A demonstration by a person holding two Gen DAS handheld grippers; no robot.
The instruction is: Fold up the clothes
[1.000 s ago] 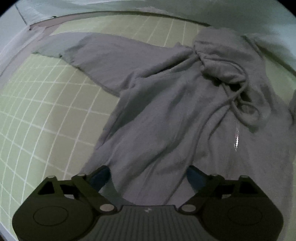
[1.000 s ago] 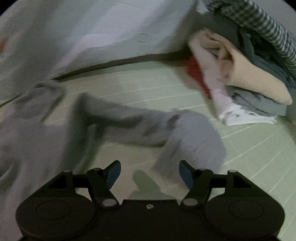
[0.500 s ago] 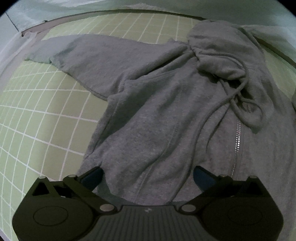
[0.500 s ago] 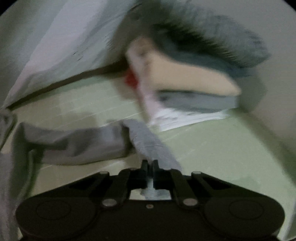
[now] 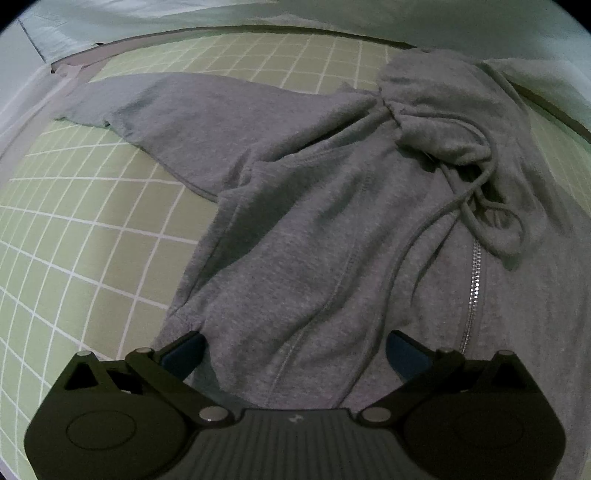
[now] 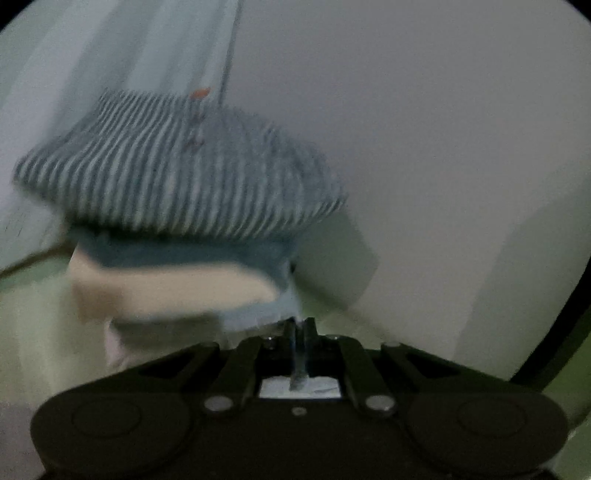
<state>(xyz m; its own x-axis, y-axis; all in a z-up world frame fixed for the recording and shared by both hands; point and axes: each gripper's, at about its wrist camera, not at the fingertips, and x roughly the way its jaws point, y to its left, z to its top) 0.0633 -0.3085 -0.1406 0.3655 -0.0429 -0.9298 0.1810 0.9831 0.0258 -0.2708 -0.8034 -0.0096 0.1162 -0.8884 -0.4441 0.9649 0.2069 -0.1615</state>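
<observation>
A grey zip hoodie (image 5: 314, 240) lies front up on the green checked sheet (image 5: 92, 240). Its hood (image 5: 443, 110) is bunched at the top right, and one sleeve (image 5: 184, 110) stretches out to the upper left. My left gripper (image 5: 295, 350) hangs open over the hoodie's lower part, with cloth lying between its wide-spread fingers but not pinched. My right gripper (image 6: 300, 332) is shut, and a thin sliver of grey cloth shows between its pads. The rest of that sleeve is out of view below the gripper.
A stack of folded clothes (image 6: 177, 184), with a striped piece on top and beige and pale blue under it, stands in front of my right gripper, blurred. A pale wall (image 6: 443, 147) rises behind it. A white cover (image 5: 258, 14) borders the sheet's far edge.
My right gripper closed on the hoodie's sleeve end, then swung up and to the right towards the clothes stack. The left gripper opened a little wider and stayed in place.
</observation>
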